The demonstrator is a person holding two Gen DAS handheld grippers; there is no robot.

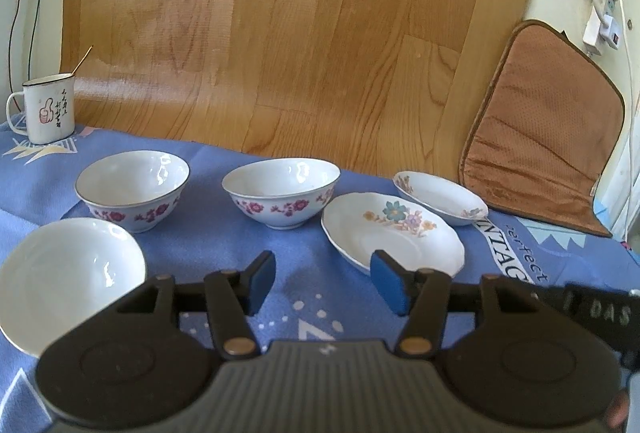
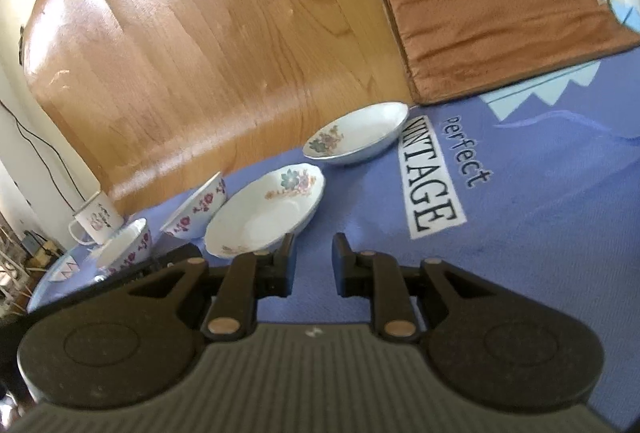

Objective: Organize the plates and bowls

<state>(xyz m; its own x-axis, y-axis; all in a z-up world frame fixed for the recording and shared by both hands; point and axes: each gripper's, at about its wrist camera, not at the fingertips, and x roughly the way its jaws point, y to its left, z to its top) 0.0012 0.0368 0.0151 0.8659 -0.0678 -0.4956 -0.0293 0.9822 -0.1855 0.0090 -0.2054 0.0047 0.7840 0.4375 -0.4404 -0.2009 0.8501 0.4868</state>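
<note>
Inventory, taking the near flowered plate (image 1: 394, 233) as landmark; all items rest on a blue printed cloth (image 1: 280, 245) over a surface of unclear kind.

- Near flowered plate: scalloped rim, pastel flowers, lying flat.
- Far flowered plate (image 1: 442, 195): just behind and right of the landmark, rims very close; contact cannot be told.
- Floral bowl, middle (image 1: 280, 193): upright, just left of the landmark.
- Floral bowl, left (image 1: 132, 189): upright, further left, apart from the middle bowl.
- Plain white bowl (image 1: 68, 273): nearest the viewer, well left of the landmark.
- Enamel mug (image 1: 44, 109): far left corner, not tableware to be sorted.
- Brown cushion (image 1: 544, 137): behind and right of the plates.
- Left tool (image 1: 322, 283): fingers apart, nothing between the pads, hovering just in front of the landmark's near rim.
- Right tool (image 2: 314, 265): fingers a narrow gap apart, empty, beside the landmark's near edge.

Step in hand, as judged: nothing is stacked yet; approach to a first piece, probably a plate.

Next move calls for: a finger slipped under the thin rim and a firm pinch, since glazed ware may slip, then a level set-down onto its like.
</note>
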